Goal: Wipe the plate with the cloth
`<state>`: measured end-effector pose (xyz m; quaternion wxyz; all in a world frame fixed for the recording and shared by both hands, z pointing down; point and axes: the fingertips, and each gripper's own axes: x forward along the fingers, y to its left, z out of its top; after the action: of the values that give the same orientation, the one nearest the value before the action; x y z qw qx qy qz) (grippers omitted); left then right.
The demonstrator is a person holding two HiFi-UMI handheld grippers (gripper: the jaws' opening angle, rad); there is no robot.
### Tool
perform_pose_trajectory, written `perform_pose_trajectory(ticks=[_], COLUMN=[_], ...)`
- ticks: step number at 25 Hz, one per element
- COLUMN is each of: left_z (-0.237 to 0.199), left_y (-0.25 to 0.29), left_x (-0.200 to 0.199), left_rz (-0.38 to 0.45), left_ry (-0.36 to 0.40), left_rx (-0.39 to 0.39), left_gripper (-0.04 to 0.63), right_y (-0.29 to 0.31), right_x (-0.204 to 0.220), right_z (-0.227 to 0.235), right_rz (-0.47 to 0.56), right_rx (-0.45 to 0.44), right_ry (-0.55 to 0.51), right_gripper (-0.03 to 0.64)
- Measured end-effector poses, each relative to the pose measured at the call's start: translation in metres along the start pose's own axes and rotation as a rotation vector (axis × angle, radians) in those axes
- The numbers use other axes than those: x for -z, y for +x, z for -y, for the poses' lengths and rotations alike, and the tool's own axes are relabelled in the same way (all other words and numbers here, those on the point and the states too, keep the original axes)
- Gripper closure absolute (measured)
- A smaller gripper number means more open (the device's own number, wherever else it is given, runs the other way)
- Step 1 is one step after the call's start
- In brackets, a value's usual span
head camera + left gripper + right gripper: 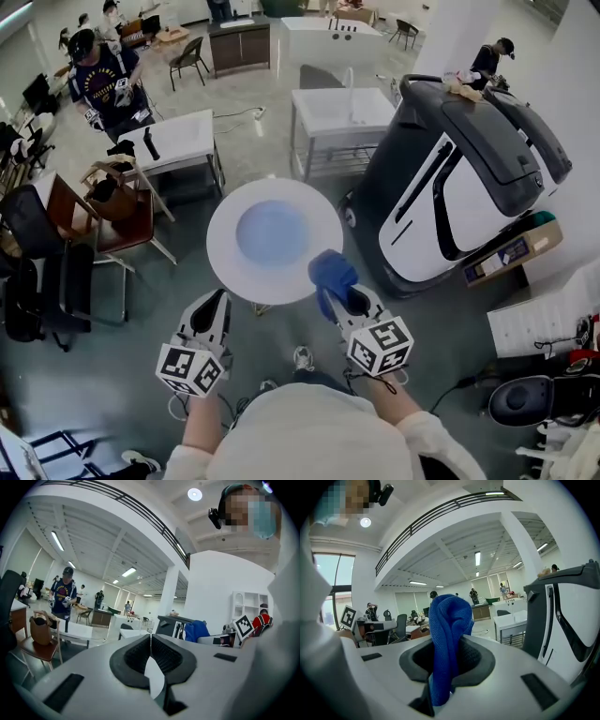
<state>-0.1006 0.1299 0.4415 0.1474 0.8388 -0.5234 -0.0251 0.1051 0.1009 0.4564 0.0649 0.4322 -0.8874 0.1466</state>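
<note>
Left gripper (214,298) pinches the white plate (234,255) by its near rim, aloft; right gripper (349,302) clamps the blue cloth (330,274) at the plate's near-right edge. Hard wiping pressure could lever the plate from that thin pinch.

Clock directions are taken from the plate (272,234) in the head view. From 1 to 4 o'clock a large grey-and-white machine (459,187) blocks the right side, near the right gripper (342,302) and its cloth (330,274). A cardboard box (511,253) lies past it at 3. A white table with a tap (337,112) stands at 12 to 1, another white table (183,141) at 10 to 11. A strip of bare floor (251,164) runs between them towards 12. At 9 stands a wooden chair (122,225) with a bag, at 8 black chairs (47,281). Around the left gripper (217,300), out to 7, the space is open.
</note>
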Motion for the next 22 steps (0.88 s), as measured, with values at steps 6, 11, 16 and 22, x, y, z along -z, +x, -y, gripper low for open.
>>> perform_pose_trajectory(ticks=[6, 11, 16, 22], left_z=[-0.002, -0.015, -0.042, -0.084], left_y=[0.041, 0.063, 0.078, 0.102], left_x=[0.000, 0.006, 0.002, -0.016], left_rz=[-0.002, -0.024, -0.033, -0.046], left_ry=[-0.004, -0.020, -0.034, -0.034], left_rx=[-0.034, -0.057, -0.055, 0.002], left_gripper=[0.561, 0.561, 0.561, 0.561], right_y=[0.031, 0.062, 0.096, 0.134], right_x=[-0.005, -0.005, -0.010, -0.028], right_z=[0.033, 0.049, 0.048, 0.044], right_rz=[-0.027, -0.050, -0.062, -0.040], right_rx=[-0.058, -0.082, -0.088, -0.035], right_ry=[-0.003, 0.007, 0.013, 0.022], right_gripper=[0.526, 0.526, 0.526, 0.526])
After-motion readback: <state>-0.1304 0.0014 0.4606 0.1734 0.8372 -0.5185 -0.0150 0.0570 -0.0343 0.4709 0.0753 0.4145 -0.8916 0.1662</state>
